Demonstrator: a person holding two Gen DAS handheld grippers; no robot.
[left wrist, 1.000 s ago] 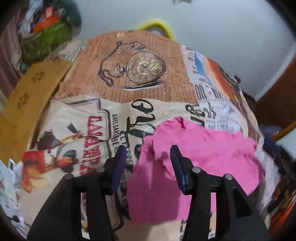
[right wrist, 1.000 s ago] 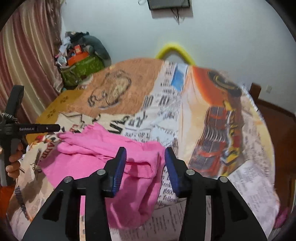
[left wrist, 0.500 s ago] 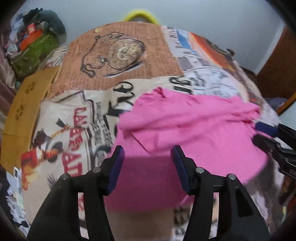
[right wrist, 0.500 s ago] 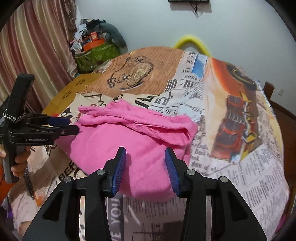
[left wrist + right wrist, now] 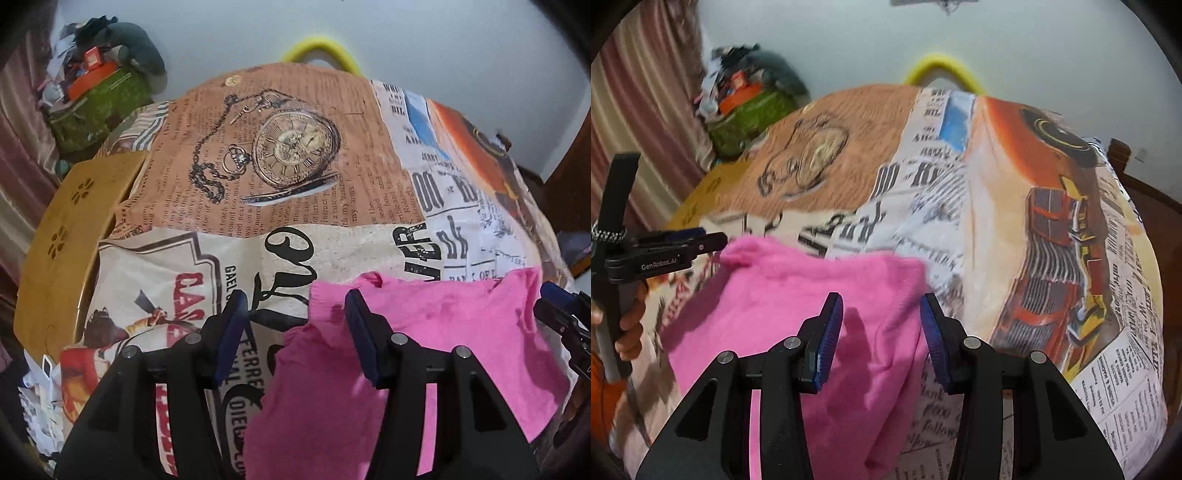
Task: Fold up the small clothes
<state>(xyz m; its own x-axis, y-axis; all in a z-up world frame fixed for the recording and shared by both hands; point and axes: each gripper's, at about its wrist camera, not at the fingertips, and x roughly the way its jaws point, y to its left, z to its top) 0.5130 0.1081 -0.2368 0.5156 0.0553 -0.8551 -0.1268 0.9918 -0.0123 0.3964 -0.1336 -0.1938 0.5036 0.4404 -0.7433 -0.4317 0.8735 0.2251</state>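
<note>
Pink knit garment (image 5: 424,350), soft and small, lying near the front edge of a table draped in a collage-print cloth (image 5: 295,206) with pocket-watch and newsprint pictures; top edge roughly straight, far left corner bunched into a little curl. Left gripper (image 5: 293,325), black with blue pads, spread wide over that left corner, one finger over the printed cloth, the other over the pink fabric, nothing pinched. Right gripper (image 5: 881,325) likewise spread, poised over the garment's right part with its right finger near the right edge; hard to say through the motion blur whether the pads touch fabric.

Likely risks from here: closing on a single layer at the bunched corner and dragging the fold crooked; catching the slack printed cloth along with the garment, since one left finger sits over it; uneven lifting between the two sides skewing the edge; the piece slipping off the near table edge, being so close to it
</note>
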